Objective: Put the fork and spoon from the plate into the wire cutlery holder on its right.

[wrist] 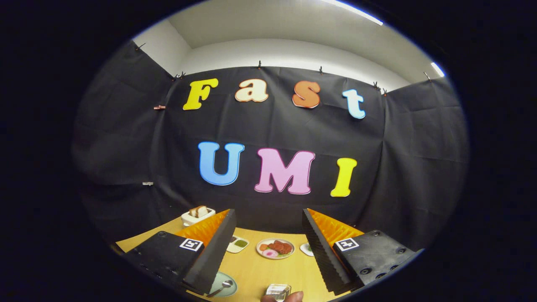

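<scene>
While the claw [268, 247] gapes wide, a round plate [228, 289] holds seemingly a metal spoon [222, 286]

- My gripper [268, 235] had two chunky wedge-shaped fingers [323, 247] with a ribbed, sawtooth-looking grip surface on the inner faces, and they stood wide apart with nothing between them.
- Each finger sat on a black block-ish mount [373, 251], kind of matte plastic.
- Both mounts carried a small square black-and-white tag [346, 243] on top.
- The right mount had a few round screws [365, 270] sunk in along its edge.
</scene>
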### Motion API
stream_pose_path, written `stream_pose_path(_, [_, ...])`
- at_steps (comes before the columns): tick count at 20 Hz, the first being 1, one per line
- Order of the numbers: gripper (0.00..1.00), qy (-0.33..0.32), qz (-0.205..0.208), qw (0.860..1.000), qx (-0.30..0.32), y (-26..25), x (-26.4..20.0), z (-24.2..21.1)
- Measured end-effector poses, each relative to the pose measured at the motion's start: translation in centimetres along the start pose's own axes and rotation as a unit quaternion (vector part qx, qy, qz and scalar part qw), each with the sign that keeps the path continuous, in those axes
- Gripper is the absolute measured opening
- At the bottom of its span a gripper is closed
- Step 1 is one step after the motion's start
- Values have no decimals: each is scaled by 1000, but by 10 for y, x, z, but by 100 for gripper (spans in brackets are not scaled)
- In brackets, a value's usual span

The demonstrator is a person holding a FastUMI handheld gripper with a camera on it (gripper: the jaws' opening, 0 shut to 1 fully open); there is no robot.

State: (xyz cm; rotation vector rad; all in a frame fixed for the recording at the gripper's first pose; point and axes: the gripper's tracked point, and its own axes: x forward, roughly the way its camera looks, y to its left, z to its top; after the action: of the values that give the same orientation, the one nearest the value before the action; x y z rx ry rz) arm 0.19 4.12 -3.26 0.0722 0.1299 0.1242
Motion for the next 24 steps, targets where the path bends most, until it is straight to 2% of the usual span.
stream_pose_path(5, [98, 114, 58, 992, 6, 39, 2, -67])
stream_pose_path(9, [98, 222, 91, 971, -4, 75, -4, -147])
stream_pose_path(12, [95, 298, 100, 949, 2, 95, -10, -211])
stream_pose_path(16, [91, 388, 103, 914, 48, 121, -14, -282])
stream_pose_path(17, [89, 407, 101, 905, 63, 128, -14, -299])
stream_pose_path(18, [79, 430, 96, 895, 74, 132, -13, -316])
stream_pose_path(19, [76, 452, 93, 884, 81, 136, -14, -334])
stream_pose_path(21, [75, 493, 84, 861, 88, 143, -16, -368])
stream_pose_path(23, [67, 525, 68, 844, 88, 144, -16, -398])
stream_pose_path(24, [58, 536, 61, 837, 88, 145, -16, -410])
